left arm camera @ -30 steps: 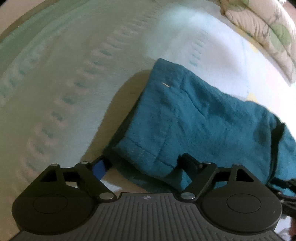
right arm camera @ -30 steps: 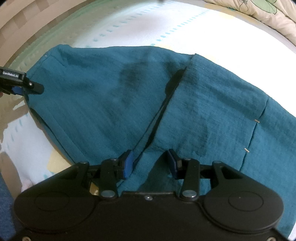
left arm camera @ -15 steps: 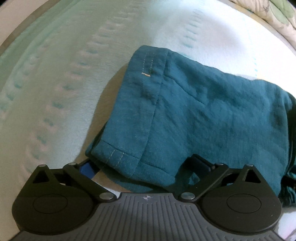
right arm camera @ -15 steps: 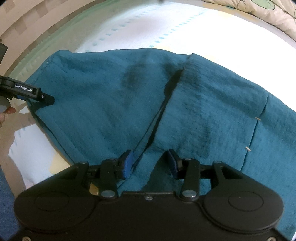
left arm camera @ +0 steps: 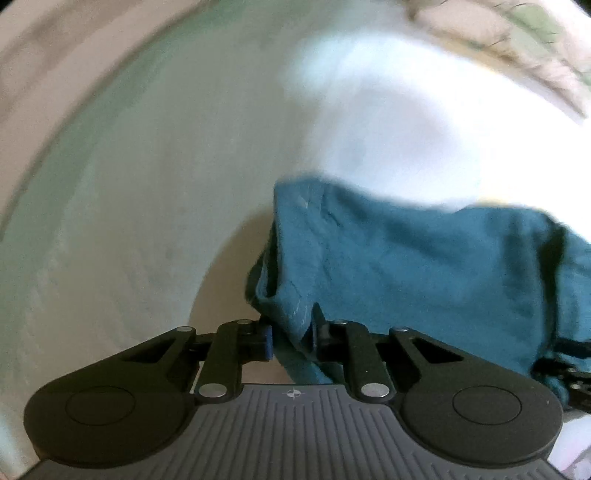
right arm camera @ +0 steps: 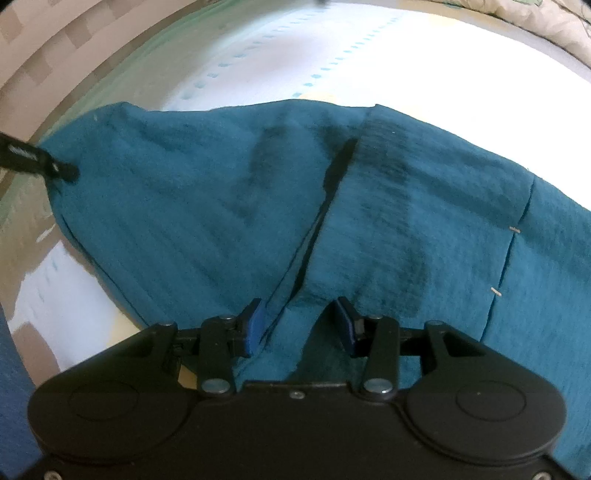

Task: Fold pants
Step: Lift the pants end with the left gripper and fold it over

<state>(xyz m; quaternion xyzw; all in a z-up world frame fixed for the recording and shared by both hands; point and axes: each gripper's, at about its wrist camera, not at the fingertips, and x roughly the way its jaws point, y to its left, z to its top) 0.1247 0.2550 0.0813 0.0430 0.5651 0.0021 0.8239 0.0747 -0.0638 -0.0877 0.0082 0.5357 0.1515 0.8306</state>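
Teal pants (right arm camera: 406,221) lie spread on a pale bedsheet (right arm camera: 295,55). In the left wrist view the hem corner of one leg (left arm camera: 295,314) sits between the fingers of my left gripper (left arm camera: 291,334). Its jaws are closing and pinch the cloth, which hangs lifted off the sheet. The right wrist view shows that same gripper's black tip (right arm camera: 64,171) at the leg's far left edge. My right gripper (right arm camera: 298,325) stands half open over the crotch area. A ridge of fabric lies between its blue pads (right arm camera: 253,326), and they do not press on it.
A quilted floral blanket (right arm camera: 546,26) is bunched at the back right of the bed. The sheet (left arm camera: 129,221) stretches out to the left of the pants. A wooden bed edge (right arm camera: 55,48) curves along the far left.
The left gripper's wide jaws came together on the hem and rose, pulling the leg corner up; its view is now blurred. The right gripper stayed where it was.
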